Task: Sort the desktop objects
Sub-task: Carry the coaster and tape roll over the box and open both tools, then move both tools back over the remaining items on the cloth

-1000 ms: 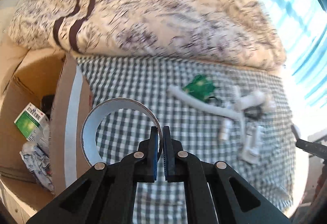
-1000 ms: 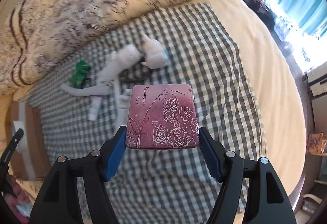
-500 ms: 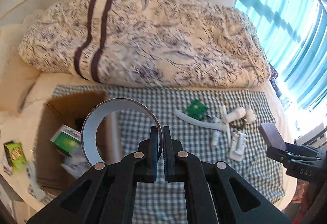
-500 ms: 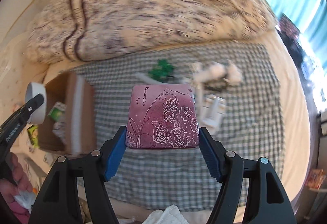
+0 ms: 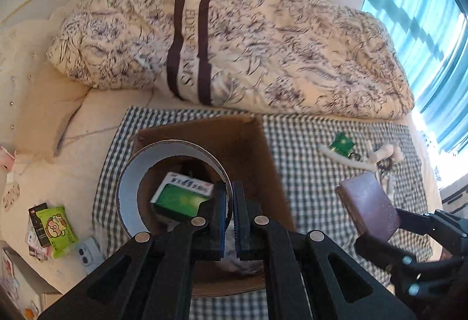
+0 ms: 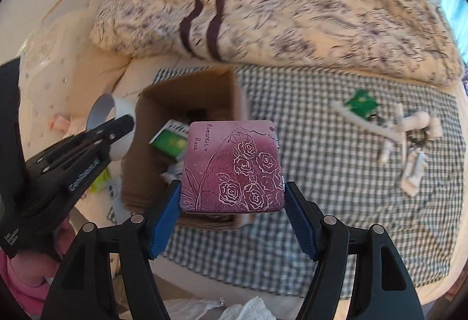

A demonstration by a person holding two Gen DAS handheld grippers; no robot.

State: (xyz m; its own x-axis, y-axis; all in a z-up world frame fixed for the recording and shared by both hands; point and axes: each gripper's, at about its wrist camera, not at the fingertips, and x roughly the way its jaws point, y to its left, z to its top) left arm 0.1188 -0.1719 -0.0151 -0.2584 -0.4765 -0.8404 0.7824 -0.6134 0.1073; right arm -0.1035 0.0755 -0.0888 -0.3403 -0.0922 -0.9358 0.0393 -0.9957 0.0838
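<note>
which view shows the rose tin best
The right wrist view: the rose tin faces the camera flat, its rose drawing and "Romantic Rose" lettering clear, clamped in the right gripper. The left wrist view shows it only obliquely, as a plain dark maroon slab at the right.

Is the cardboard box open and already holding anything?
Open. The cardboard box has no lid over it, and a green carton lies inside with crumpled white items beside it.

A cardboard box (image 5: 263, 150) sits on the checked cloth (image 5: 307, 144), seemingly left of scattered items (image 5: 365, 162).

Open-topped cardboard box (image 5: 263, 150), half-filled
</note>
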